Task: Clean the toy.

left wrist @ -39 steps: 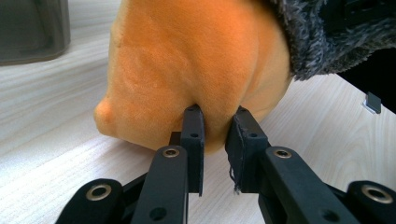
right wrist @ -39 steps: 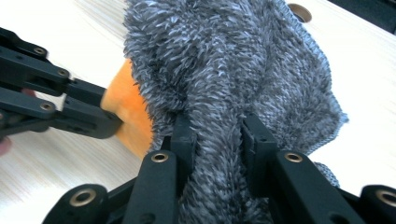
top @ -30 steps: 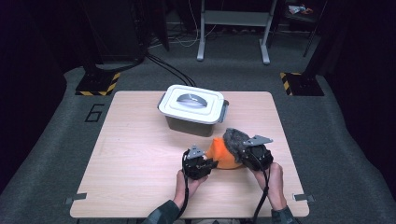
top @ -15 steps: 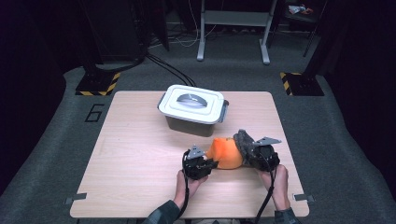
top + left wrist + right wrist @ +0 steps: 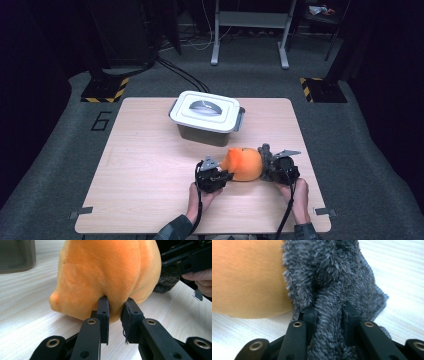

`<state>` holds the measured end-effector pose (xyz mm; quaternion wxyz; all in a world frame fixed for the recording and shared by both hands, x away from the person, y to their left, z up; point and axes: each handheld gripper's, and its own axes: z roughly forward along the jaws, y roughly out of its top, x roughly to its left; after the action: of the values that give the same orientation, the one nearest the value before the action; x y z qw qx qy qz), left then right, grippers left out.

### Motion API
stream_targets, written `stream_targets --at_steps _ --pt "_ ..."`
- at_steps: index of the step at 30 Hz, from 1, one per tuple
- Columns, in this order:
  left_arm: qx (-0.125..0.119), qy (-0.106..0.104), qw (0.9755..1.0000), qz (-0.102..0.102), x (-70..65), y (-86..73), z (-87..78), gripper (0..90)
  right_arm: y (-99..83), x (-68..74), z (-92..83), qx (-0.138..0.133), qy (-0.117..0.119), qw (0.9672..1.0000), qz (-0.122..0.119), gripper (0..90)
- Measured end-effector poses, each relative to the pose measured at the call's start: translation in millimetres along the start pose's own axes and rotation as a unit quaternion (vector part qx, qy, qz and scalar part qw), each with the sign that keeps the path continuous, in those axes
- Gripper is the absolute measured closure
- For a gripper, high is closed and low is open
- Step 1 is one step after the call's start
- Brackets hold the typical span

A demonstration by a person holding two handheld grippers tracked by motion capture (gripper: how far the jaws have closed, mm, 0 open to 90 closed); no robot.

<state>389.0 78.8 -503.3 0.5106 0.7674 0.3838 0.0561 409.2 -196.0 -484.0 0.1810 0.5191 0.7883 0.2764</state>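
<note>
Holds an orange plush toy at both ends, down on the table near the front edge, right of centre, in front of the lidded storage box and apart from it. Pinches a small fold of orange pile low on the body with the left gripper, jaws nearly together and dug into the plush, most likely to get a firm bite on a round, soft shape with no edge to catch. Grasps the grey furry part at the opposite end with the right gripper, jaws clenched on a thick ridge of shaggy fabric, probably for the extra purchase of loose, deep fur over the smooth body. Points the two grippers at each other across the toy, seemingly to share the load and to stop so soft a thing from sagging, twisting or rolling away. Appears, in the left gripper view, to rest the orange underside on the wood; cannot tell whether any weight hangs from the jaws. Leaves the box shut, with the white lid on top, so by judgement deals with placing or arranging the toy before any work on the box. Risks losing the thin orange fold under a hard pull, less so the fuller grey handful.
</note>
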Motion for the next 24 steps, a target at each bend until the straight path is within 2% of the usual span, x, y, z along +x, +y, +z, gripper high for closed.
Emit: stream_targets --at_steps 4,9,12,14,16,18,20,21,22,24 --pt "0.001 0.002 1.0000 0.001 0.6 -0.1 -0.9 77.3 -0.9 -1.0 -2.0 -0.003 -0.001 1.0000 0.001 70.4" --pt "0.002 0.003 1.0000 -0.002 2.4 -0.3 -2.4 77.3 2.5 1.0 -23.6 -0.023 -0.012 0.9997 0.003 70.5" --pt "0.000 0.001 1.0000 -0.004 2.7 -1.3 -2.5 77.2 7.9 6.0 -43.8 -0.055 -0.012 0.9984 -0.013 70.5" --pt "-0.002 0.000 1.0000 -0.003 3.3 -1.9 -2.2 77.1 12.5 14.4 -56.4 -0.071 -0.009 0.9970 -0.028 70.5" --pt "-0.003 0.000 1.0000 -0.006 4.2 -2.4 -1.8 76.8 17.7 26.5 -63.5 -0.077 0.004 0.9959 -0.048 70.4" --pt "-0.001 0.000 1.0000 -0.005 4.9 -2.4 -2.0 75.9 21.3 35.2 -61.1 -0.068 0.013 0.9958 -0.061 70.4" --pt "0.003 0.002 1.0000 -0.003 5.5 -1.9 -2.7 73.1 24.8 38.8 -49.2 -0.050 0.017 0.9962 -0.069 70.4" --pt "0.002 0.002 1.0000 -0.003 6.3 -1.7 -3.1 70.2 25.5 38.3 -42.9 -0.051 0.015 0.9958 -0.074 70.5" --pt "0.004 0.003 1.0000 0.000 7.3 -1.3 -3.8 67.6 25.4 37.4 -39.3 -0.055 0.015 0.9958 -0.072 70.5" --pt "-0.008 -0.005 0.9999 0.005 9.3 -2.0 -6.5 60.6 25.7 35.0 -38.1 -0.054 0.021 0.9967 -0.056 70.5"
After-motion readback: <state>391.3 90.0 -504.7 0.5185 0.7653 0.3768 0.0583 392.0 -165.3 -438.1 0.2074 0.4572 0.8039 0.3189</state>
